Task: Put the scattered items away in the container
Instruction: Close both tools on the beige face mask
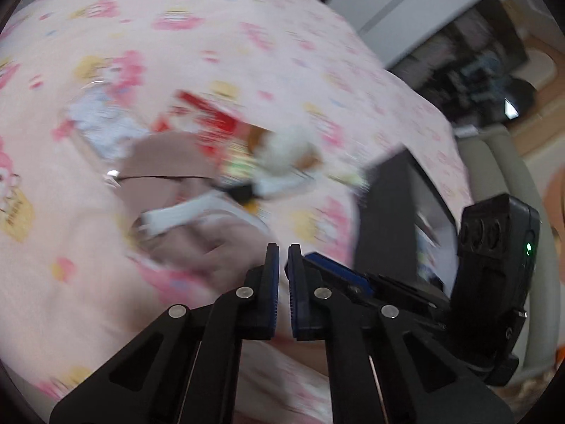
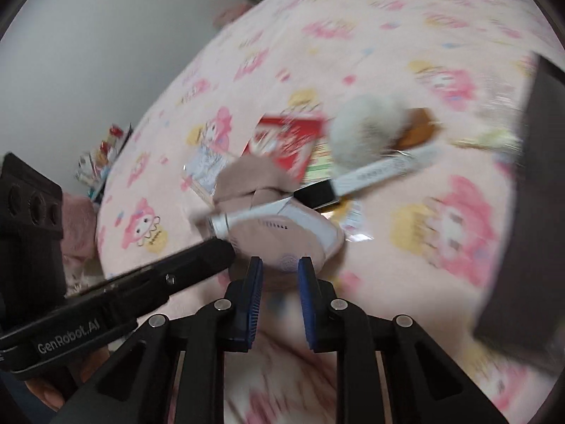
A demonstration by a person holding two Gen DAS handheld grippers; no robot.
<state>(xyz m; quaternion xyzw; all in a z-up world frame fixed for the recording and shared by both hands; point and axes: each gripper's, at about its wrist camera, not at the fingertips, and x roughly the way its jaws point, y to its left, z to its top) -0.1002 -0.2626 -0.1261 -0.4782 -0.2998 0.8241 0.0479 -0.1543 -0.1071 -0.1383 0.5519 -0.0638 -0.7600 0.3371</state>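
A pile of small items lies on the pink cartoon-print bedspread. It holds a red packet, a fluffy white pom-pom, a white tube with a black cap, a second white tube and a mauve cloth pouch. My right gripper has its jaws narrow, with the pouch's near edge filling the gap. My left gripper is shut with nothing seen between its pads; in the right wrist view the left gripper tips sit at the pouch's left end. The dark container stands to the right.
A clear-wrapped card lies behind the pouch. A yellowish item rests beside the container. The right gripper crowds close to my left fingers. Beyond the bed are a grey wall, a pink plush and a beige chair.
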